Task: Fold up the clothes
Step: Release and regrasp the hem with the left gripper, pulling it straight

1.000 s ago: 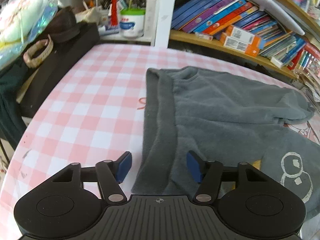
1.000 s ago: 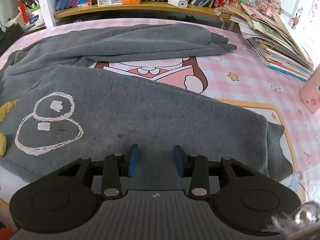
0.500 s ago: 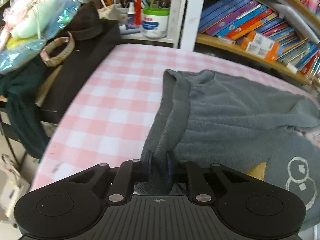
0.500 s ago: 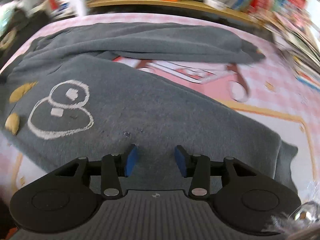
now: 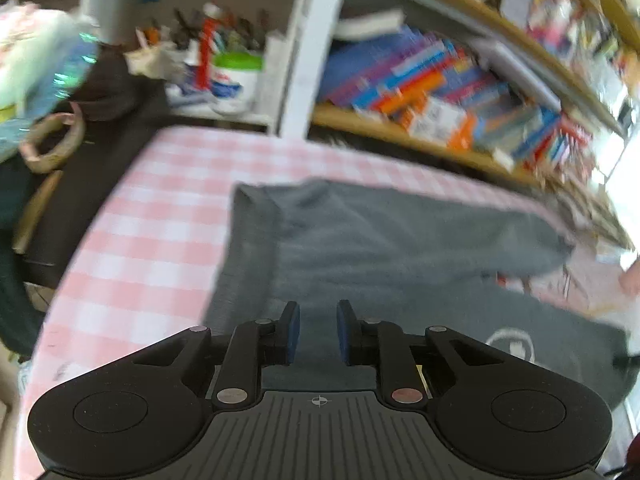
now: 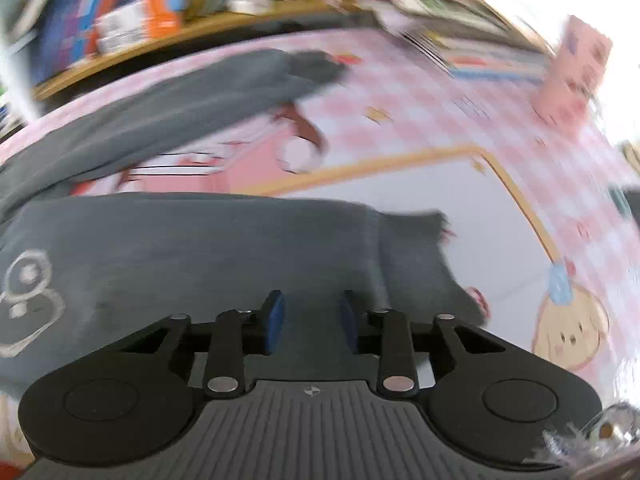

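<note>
**Both grippers over the near hem, neither yet biting**

Hand-held gripper on your left (image 5: 318, 334) hangs over the waistband end of the gray pants (image 5: 400, 248), its blue pads (image 5: 293, 332) a narrow gap apart and parting slightly. Gray cloth shows between and beyond them, but you cannot tell from this blurred view whether they pinch any of it; it looks as though they do not. The hand-held gripper on your right (image 6: 309, 322) sits over the ankle end, near the ribbed cuff (image 6: 416, 264) at about 2 o'clock from its fingertips. Its jaws are closing, with cloth under the gap and pads that still look clear of it.

The pants lie spread on the pink checked tabletop (image 5: 152, 216), one leg stretched along the far side towards 12 o'clock, the other along your near edge, with the white ring print (image 6: 28, 292) at 9 o'clock in the right view. You have one hand at each end of the near leg, most likely so the whole length rises evenly and can be carried over onto the far leg without sagging in the middle.

Judging by how flat and open everything lies, the folding has barely begun. A thin pinch is the risk: catch only the top layer and the leg will peel apart. The bookshelf (image 5: 440, 112) and the stack of books (image 6: 480, 48) sit well clear.
</note>
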Tool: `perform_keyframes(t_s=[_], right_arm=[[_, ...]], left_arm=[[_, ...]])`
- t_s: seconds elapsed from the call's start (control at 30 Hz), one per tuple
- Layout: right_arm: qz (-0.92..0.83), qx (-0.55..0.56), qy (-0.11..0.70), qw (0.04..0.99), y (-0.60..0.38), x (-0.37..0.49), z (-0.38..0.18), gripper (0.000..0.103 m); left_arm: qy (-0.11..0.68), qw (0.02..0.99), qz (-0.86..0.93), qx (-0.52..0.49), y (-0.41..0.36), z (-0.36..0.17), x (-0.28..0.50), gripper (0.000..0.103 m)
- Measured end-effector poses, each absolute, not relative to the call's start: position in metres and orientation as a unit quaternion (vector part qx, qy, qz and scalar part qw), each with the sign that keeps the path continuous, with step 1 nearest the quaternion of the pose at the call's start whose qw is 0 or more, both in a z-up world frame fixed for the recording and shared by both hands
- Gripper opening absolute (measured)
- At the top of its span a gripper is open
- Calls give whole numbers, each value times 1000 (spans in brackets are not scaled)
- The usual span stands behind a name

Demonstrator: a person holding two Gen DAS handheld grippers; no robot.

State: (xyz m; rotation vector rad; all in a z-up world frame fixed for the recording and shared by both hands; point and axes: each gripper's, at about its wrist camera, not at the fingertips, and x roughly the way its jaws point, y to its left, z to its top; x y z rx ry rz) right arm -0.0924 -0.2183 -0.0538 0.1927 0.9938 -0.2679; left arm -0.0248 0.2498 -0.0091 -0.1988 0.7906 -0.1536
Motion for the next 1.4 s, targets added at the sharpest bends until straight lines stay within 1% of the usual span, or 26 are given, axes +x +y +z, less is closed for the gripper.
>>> perform_keyframes(t_s=[0.03, 0.07, 0.2, 0.27, 0.3, 0.33, 0.47, 0.57, 0.6, 0.63, 0.7, 0.8, 0.87, 0.93, 1.0, 1.4], right_arm=[[-133, 95, 469, 868, -226, -93, -55, 10], [-140, 96, 464, 869, -233, -92, -57, 8], [-173, 73, 460, 868, -246, -76, -57, 7], [-167, 61, 456, 872, -238, -73, -52, 13], [-163, 55, 453, 875, -233, -72, -49, 22], [-154, 48, 448, 879, -227, -72, -46, 28], [-99, 36, 438, 893, -196, -69, -40, 28], [-61, 26, 442, 895, -174, -67, -40, 30], [-49, 22, 443, 895, -166, -66, -41, 32], [-38, 16, 445, 895, -159, -66, -42, 36], [-22, 0, 450, 893, -149, -65, -46, 38], [-18, -7, 464, 885, -144, -67, -53, 38], [-20, -1, 471, 882, -145, -69, -57, 39], [-23, 6, 468, 883, -147, -71, -58, 44], [-25, 8, 467, 884, -148, -72, -58, 44], [-41, -12, 463, 885, -138, -72, -58, 45]], left_arm=[[393, 911, -76, -100, 245, -14, -21, 18], [401, 907, -77, -103, 242, -18, -19, 18], [423, 897, -85, -92, 231, -28, -18, 18], [421, 899, -82, -85, 228, -28, -19, 18], [414, 903, -81, -88, 228, -26, -20, 18], [406, 905, -82, -95, 229, -23, -19, 18], [402, 907, -88, -94, 227, -22, -9, 17], [418, 899, -73, -105, 232, -31, 2, 9], [426, 897, -59, -107, 236, -34, 5, 6], [429, 895, -41, -115, 242, -37, 7, 0], [426, 893, -21, -143, 256, -41, 6, 1], [423, 895, -1, -142, 264, -40, 4, 2], [421, 896, 3, -137, 265, -40, 2, 1], [420, 897, -1, -141, 268, -40, 0, 1], [418, 897, -6, -145, 269, -39, -5, 1], [379, 917, -23, -123, 266, -20, -49, 3]])
